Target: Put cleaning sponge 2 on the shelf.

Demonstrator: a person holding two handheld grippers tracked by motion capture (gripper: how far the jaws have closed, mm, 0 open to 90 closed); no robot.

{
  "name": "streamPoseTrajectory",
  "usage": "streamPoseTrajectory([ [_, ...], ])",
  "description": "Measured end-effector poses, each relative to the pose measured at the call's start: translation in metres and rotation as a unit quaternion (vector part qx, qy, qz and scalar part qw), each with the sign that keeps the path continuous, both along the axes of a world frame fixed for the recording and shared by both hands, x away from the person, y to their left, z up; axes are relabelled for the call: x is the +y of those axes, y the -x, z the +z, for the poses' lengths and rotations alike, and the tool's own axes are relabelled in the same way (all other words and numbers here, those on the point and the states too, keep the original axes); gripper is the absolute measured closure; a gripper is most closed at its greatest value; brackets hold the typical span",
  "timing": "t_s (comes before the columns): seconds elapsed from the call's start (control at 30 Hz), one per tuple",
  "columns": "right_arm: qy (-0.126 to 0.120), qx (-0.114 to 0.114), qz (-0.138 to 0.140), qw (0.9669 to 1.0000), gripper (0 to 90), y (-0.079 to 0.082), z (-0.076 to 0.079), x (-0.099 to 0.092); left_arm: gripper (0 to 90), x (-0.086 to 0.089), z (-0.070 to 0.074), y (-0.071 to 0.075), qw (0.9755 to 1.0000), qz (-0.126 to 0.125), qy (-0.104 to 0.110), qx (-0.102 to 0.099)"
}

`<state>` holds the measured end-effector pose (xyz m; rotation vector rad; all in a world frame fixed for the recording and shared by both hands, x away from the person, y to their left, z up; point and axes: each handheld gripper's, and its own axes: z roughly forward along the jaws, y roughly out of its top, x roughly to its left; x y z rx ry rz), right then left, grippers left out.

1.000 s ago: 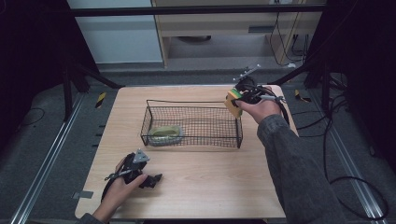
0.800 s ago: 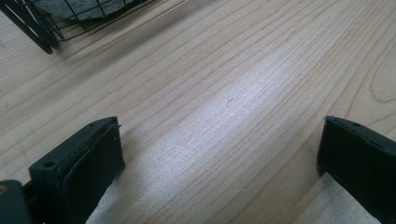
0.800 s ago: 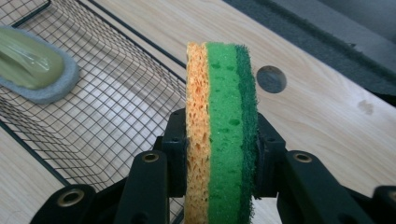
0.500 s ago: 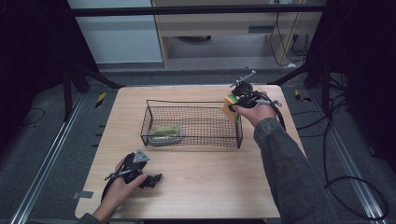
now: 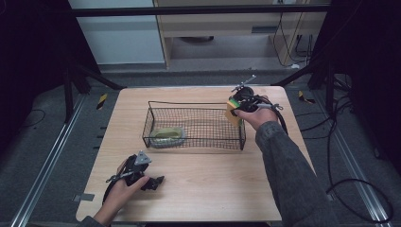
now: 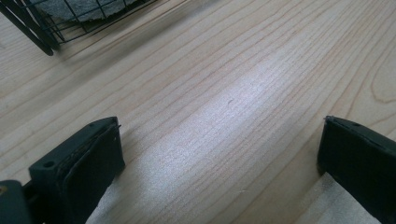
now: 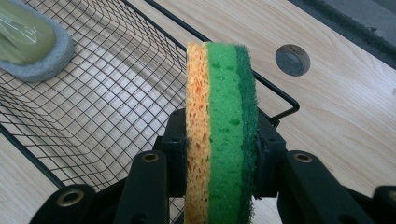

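At about 7 o'clock on the wooden table (image 5: 208,189) in the high view, the left gripper (image 5: 152,182) lies low on the boards in the person's left hand (image 5: 124,185), a grey three-cornered plate on top; from that height the jaws are too small to read. The left gripper view settles it: the two black jaws stand wide apart with bare wood grain between them, and a corner of the wire basket (image 6: 70,21) shows at 11 o'clock. Toward the table's centre the black wire basket (image 5: 196,106) sits on the boards, and inside it, at its 8 o'clock corner, lies a grey-rimmed pad with a pale green top (image 5: 166,135). At 2 o'clock the right gripper (image 5: 235,109) is held just over the basket's right end, clamped on a sponge (image 5: 232,112). The right gripper view shows what the high view cannot: the sponge (image 7: 222,135) stands on edge between the jaws, layered orange, bright green and dark green, with the grey-rimmed pad (image 7: 32,44) at 10 o'clock and a round hole (image 7: 292,59) in the tabletop at 1 o'clock.
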<state>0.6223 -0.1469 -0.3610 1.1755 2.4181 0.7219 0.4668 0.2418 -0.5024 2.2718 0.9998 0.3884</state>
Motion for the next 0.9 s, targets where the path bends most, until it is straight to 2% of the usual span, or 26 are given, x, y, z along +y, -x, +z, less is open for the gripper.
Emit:
streamPoseTrajectory([
  [0.3, 0.006, 0.007, -0.004, 1.0, 64.8, -0.003, -0.01, -0.003, 0.0, 0.0, 0.0, 0.0, 1.0, 0.0, 0.001, -0.001],
  [0.57, -0.001, 0.013, -0.009, 0.9999, 64.7, -0.006, -0.017, -0.004, 0.0, 0.0, 0.0, 0.0, 1.0, 0.001, 0.001, -0.002],
  [0.9, 0.013, 0.02, -0.009, 0.9997, 64.6, -0.009, -0.03, 0.001, 0.0, 0.0, 0.0, 0.0, 1.0, 0.0, 0.001, -0.002],
])
